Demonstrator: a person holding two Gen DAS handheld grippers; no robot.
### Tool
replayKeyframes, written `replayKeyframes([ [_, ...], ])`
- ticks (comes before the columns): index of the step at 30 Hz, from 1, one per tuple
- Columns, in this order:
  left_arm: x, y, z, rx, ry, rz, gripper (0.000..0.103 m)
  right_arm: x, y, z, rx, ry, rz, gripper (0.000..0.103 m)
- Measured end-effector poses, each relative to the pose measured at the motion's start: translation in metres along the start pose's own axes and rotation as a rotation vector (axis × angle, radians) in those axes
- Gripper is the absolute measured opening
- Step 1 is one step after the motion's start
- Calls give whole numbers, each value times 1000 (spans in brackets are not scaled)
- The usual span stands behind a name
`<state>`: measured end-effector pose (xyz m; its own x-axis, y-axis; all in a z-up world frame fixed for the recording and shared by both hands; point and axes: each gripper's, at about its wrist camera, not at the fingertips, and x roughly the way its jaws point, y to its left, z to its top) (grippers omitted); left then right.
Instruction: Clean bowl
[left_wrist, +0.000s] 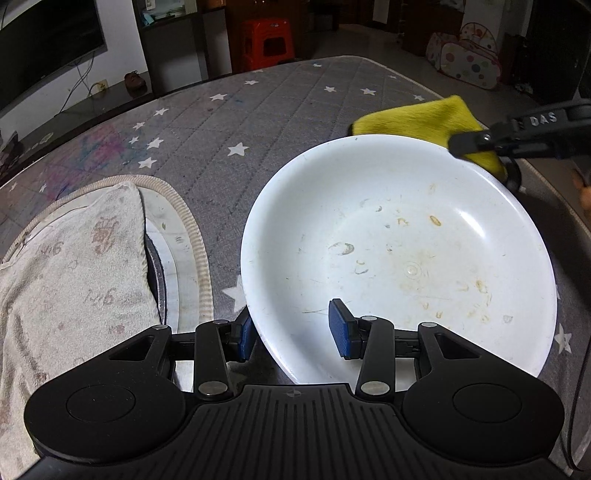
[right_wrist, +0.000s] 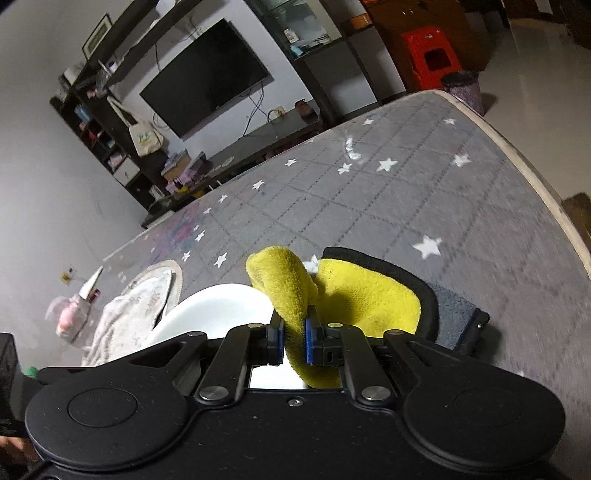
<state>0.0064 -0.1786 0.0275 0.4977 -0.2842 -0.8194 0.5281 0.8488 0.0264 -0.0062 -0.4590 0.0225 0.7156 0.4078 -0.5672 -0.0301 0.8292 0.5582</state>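
Observation:
A white bowl (left_wrist: 399, 258) with brown food stains lies tilted on the grey star-patterned mat. My left gripper (left_wrist: 293, 328) is open, its jaws straddling the bowl's near rim, one blue pad inside and one outside. My right gripper (right_wrist: 293, 341) is shut on a fold of the yellow cloth (right_wrist: 354, 295). In the left wrist view the right gripper (left_wrist: 480, 142) holds the cloth (left_wrist: 417, 118) at the bowl's far right rim. The bowl (right_wrist: 214, 314) shows left of the cloth in the right wrist view.
A beige towel (left_wrist: 70, 266) lies over a round dish with a woven mat under it at the left. The grey mat's (right_wrist: 406, 199) edge curves at the right. A red stool (left_wrist: 267, 42) and a TV (right_wrist: 207, 77) stand beyond.

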Motion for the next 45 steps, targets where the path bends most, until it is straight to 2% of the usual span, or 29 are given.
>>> replayKeyframes([
  [22, 0, -2, -1, -21, -4, 13, 44, -53, -7, -62, 47, -74, 31, 13],
  [27, 0, -2, -1, -27, -4, 15, 44, -64, 3, -77, -4, -89, 17, 14],
  [45, 1, 0, -2, -46, -6, 13, 46, -82, 27, -116, -26, -60, 85, 15],
])
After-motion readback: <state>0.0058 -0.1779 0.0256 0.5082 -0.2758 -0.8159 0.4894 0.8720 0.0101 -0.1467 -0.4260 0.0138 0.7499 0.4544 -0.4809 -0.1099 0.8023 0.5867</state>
